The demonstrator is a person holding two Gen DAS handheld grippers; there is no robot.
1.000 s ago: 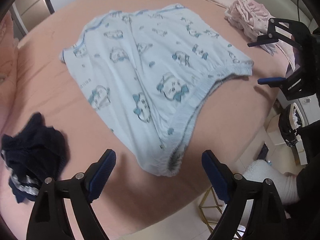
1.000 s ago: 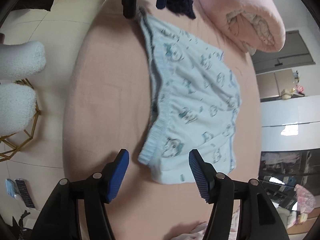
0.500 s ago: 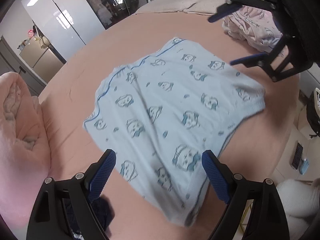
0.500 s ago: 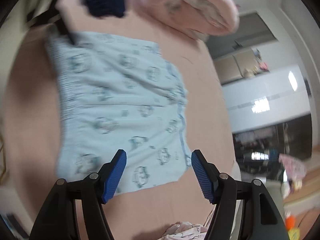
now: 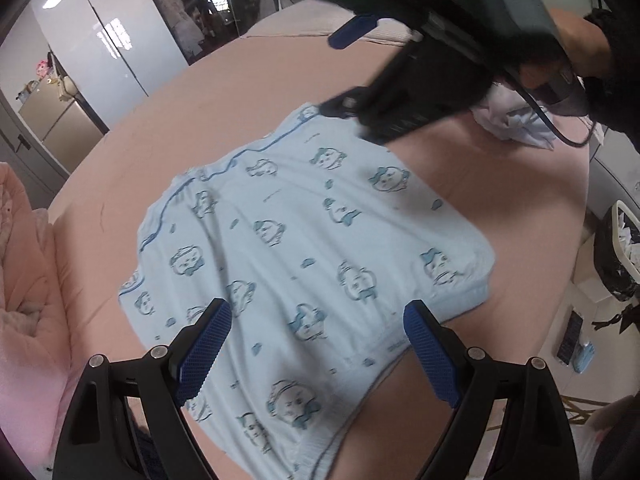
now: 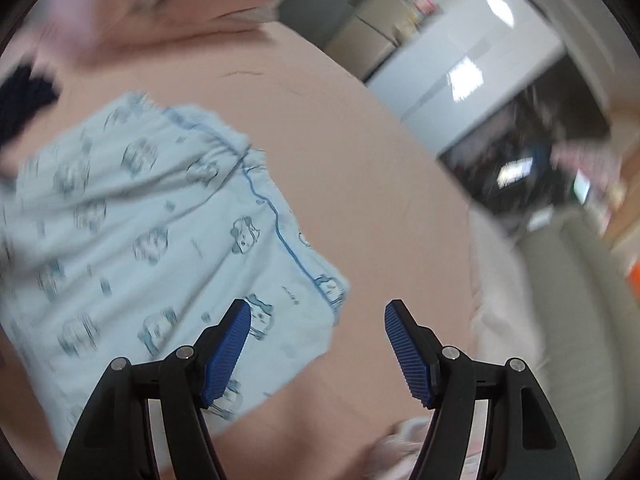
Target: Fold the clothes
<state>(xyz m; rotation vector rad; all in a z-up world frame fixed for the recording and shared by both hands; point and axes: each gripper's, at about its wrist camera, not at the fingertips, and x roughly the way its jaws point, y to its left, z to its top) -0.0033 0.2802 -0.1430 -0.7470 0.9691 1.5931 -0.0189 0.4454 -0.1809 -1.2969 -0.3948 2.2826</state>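
the pale blue printed garment (image 5: 304, 248) lies flat on the pink bed (image 5: 500, 184), under both jaws-wide, empty tools: left hand-held gripper (image 5: 316, 344) over its waistband end, right hand-held gripper (image 6: 318, 344) just beside its far corner (image 6: 332, 292). a pinch catching the sheet too, or only one layer, would skew the fold.

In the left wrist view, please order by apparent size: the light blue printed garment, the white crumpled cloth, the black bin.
1. Light blue printed garment, clearly largest.
2. and 3. White crumpled cloth and black bin look alike; both are partly cut off, so unranked.
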